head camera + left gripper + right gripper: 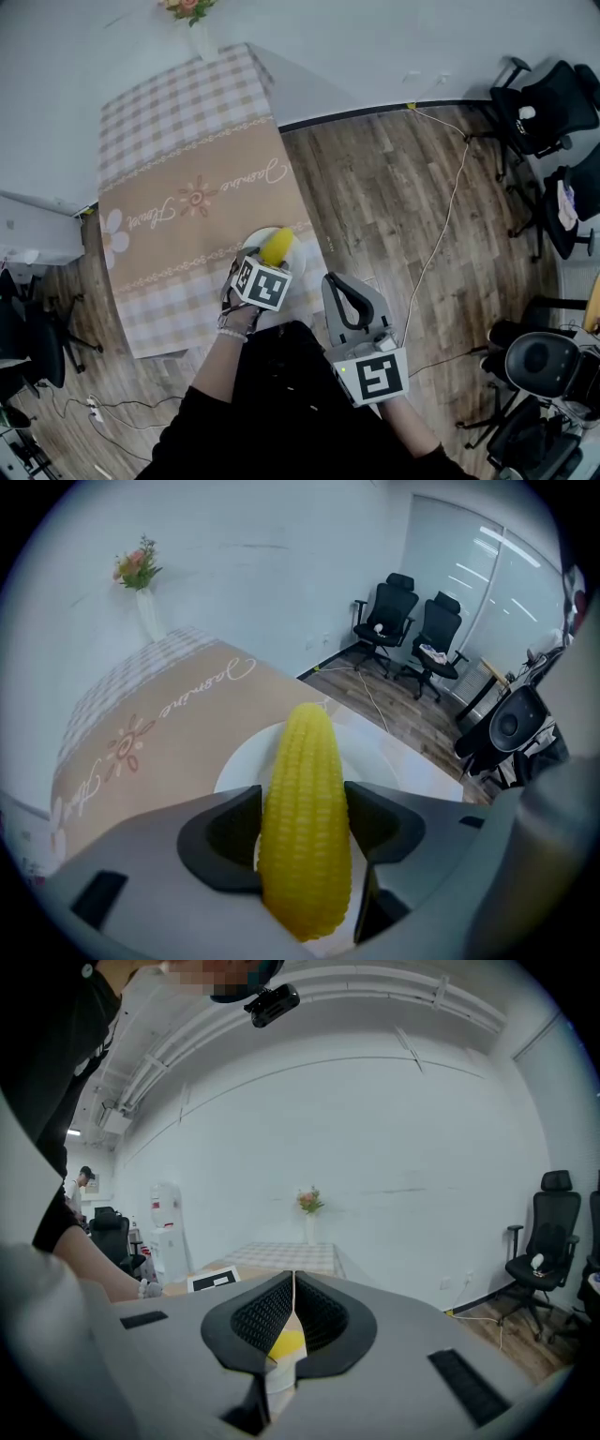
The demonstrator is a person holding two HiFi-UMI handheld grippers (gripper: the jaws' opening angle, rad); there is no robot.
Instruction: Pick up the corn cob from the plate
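My left tongs (303,825) are clamped on the yellow ribbed corn cob (302,761), one jaw on each side of its middle. The cob's tip points away from me, over the round white plate (394,763); I can't tell whether it touches the plate. My left forearm reaches forward over the near edge of the table (187,169) with the beige checked cloth, and the marker cube faces up. My right tongs (293,1288) have their jaws pressed together on nothing. They're held back near my body, right of the table over the wood plank floor (394,187), pointing forward.
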